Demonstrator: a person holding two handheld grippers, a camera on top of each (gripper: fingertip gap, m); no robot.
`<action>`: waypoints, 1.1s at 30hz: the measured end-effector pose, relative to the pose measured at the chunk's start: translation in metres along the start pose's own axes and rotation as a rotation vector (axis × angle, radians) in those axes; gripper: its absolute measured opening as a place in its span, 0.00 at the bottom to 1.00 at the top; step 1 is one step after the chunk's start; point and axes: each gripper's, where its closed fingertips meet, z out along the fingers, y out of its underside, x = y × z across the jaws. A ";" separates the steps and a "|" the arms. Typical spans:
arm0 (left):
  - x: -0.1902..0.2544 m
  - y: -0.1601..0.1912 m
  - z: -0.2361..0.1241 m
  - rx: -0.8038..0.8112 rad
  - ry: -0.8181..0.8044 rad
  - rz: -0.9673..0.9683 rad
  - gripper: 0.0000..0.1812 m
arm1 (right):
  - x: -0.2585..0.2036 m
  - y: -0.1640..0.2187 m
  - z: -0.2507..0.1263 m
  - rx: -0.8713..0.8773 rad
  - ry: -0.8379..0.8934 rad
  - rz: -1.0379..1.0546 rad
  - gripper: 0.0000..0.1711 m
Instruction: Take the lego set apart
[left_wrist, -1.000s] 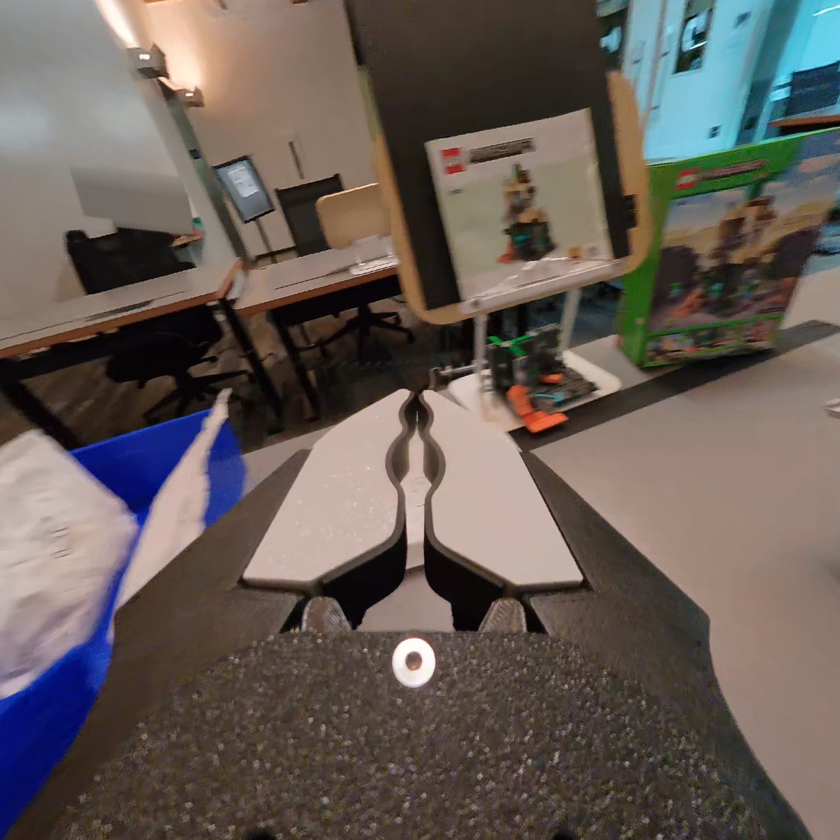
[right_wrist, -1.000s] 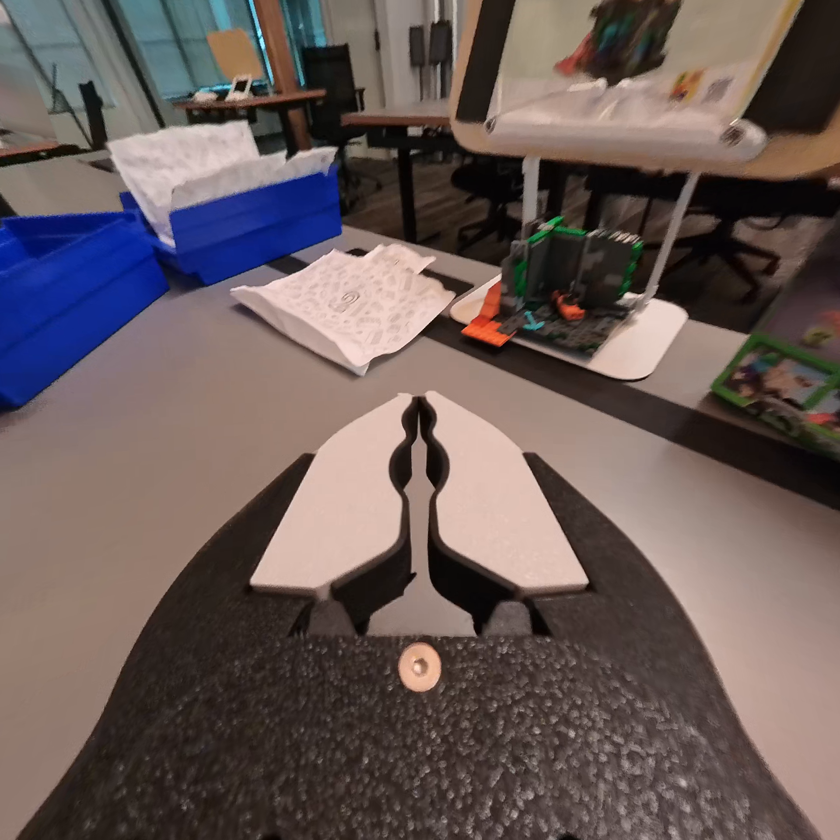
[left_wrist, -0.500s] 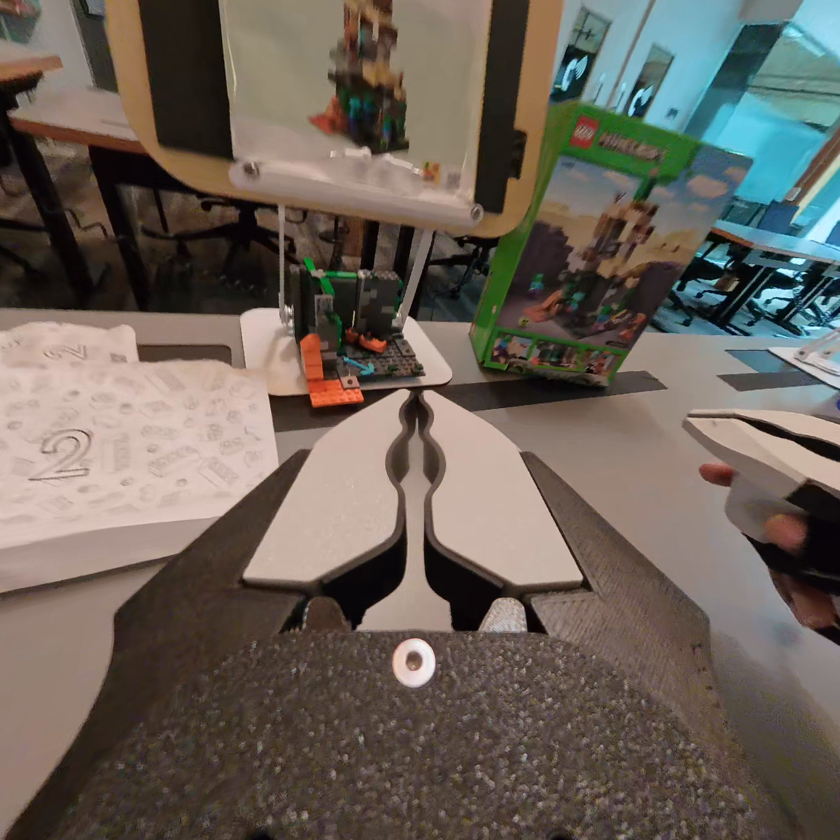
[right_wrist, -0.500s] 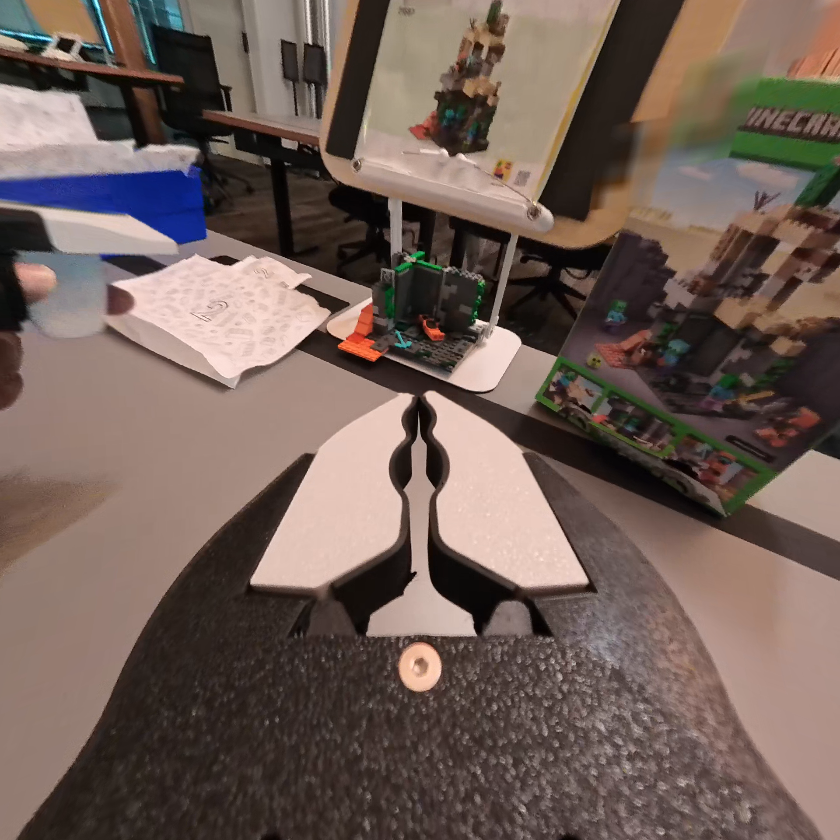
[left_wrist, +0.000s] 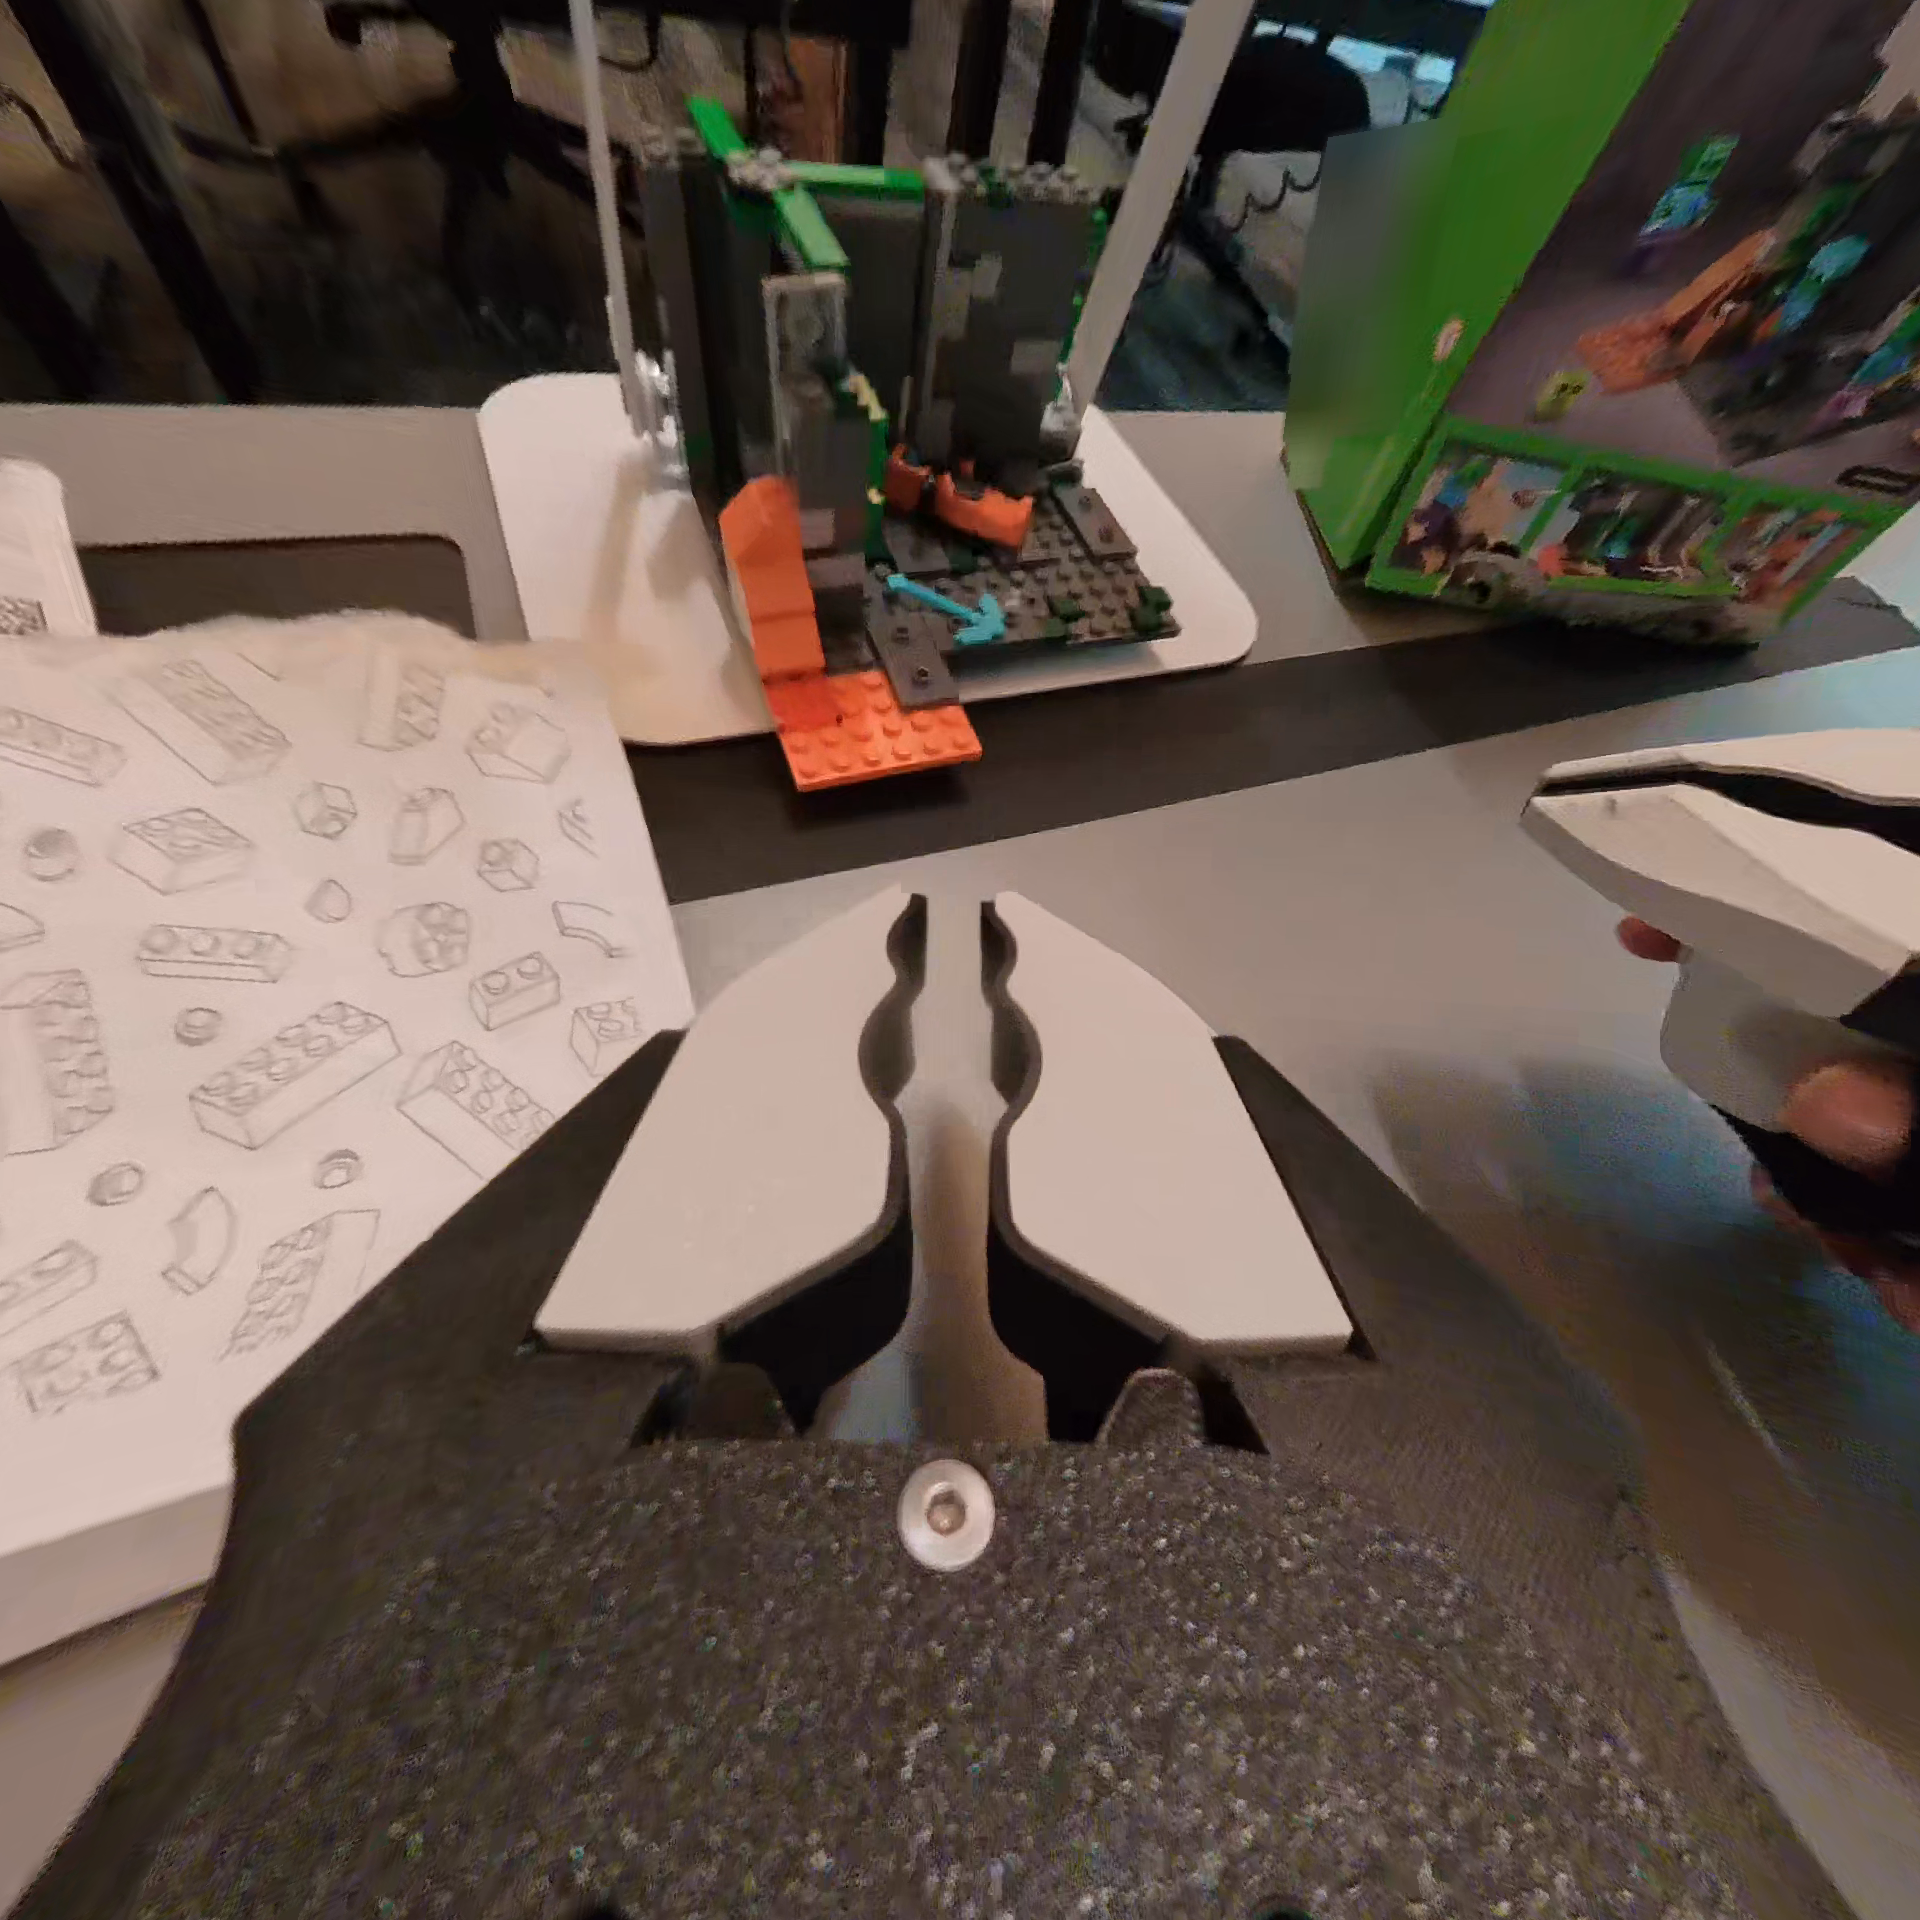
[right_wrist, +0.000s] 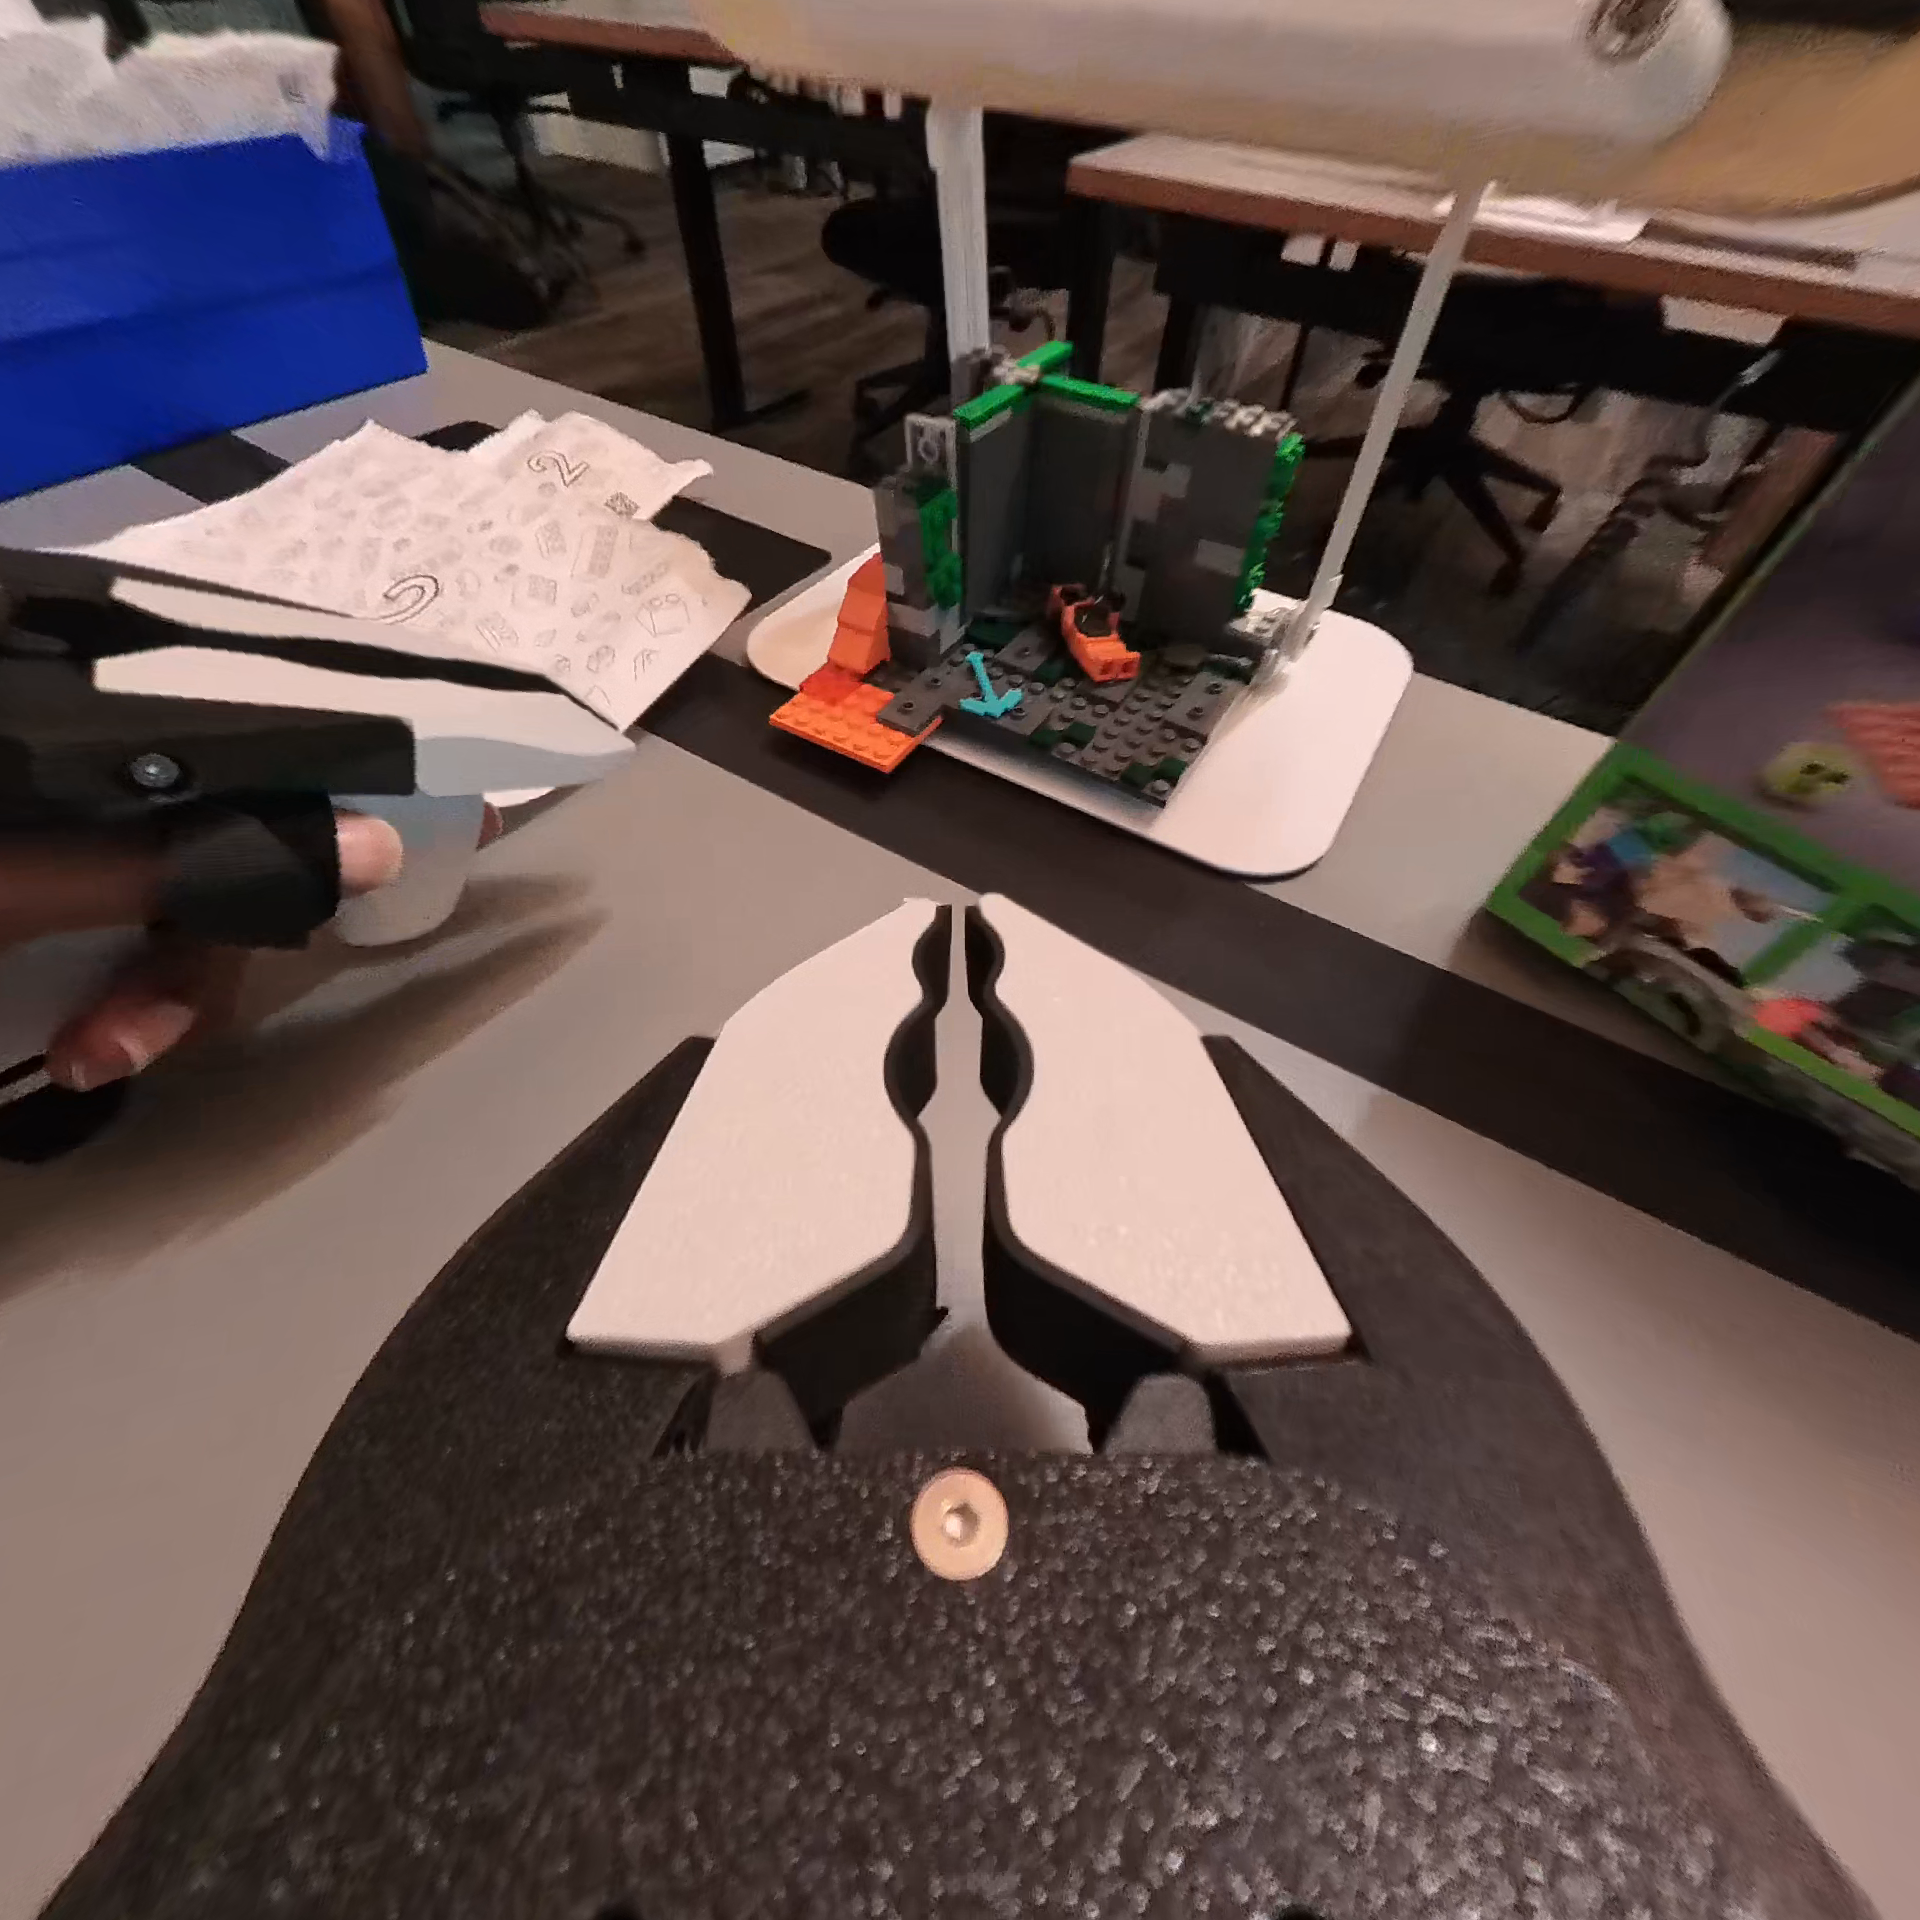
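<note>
We're on a grey surface (left_wrist: 1299, 935) with a black strip across it. Step in hand, as we judge it: approach, nothing pulled off the lego set (left_wrist: 883, 499) yet. It stands on the white base plate (left_wrist: 561, 499) of an instruction stand, at the far edge of the surface, well apart from both tools.

Big items first: green set box (left_wrist: 1621, 312) right of the build, printed paper bag (left_wrist: 260, 935) left of it, blue bin (right_wrist: 187, 281) further left in the right wrist view.

Left tool (left_wrist: 948, 914): narrow gap between the jaws, holding nothing, aimed at the build. Right tool (right_wrist: 958, 914): jaws nearly touching, also empty, pointing at the build from the right side.

The build: dark grey walls standing upright with green trim on top and sides, on a dark studded floor. Orange stepped bricks (left_wrist: 774, 571) run down the front-left corner to an orange flat plate (left_wrist: 878, 727) that overhangs the base plate onto the black strip. Small teal pickaxe piece (left_wrist: 951, 613) lies on the floor; orange bits at the wall foot.

Next move, we reckon: spread one tool wider, steady the build with the other, start on an outer piece like the orange plate.
</note>
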 end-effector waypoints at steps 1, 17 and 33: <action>-0.005 0.001 0.003 -0.009 -0.005 0.001 0.05 | 0.002 0.002 0.005 -0.011 -0.008 0.004 0.02; -0.034 -0.035 0.003 -0.114 0.031 0.140 0.13 | 0.025 0.012 0.032 -0.133 -0.078 0.012 0.20; -0.028 -0.055 0.095 -0.143 0.101 0.252 0.33 | 0.054 -0.009 0.103 -0.211 -0.068 -0.079 0.30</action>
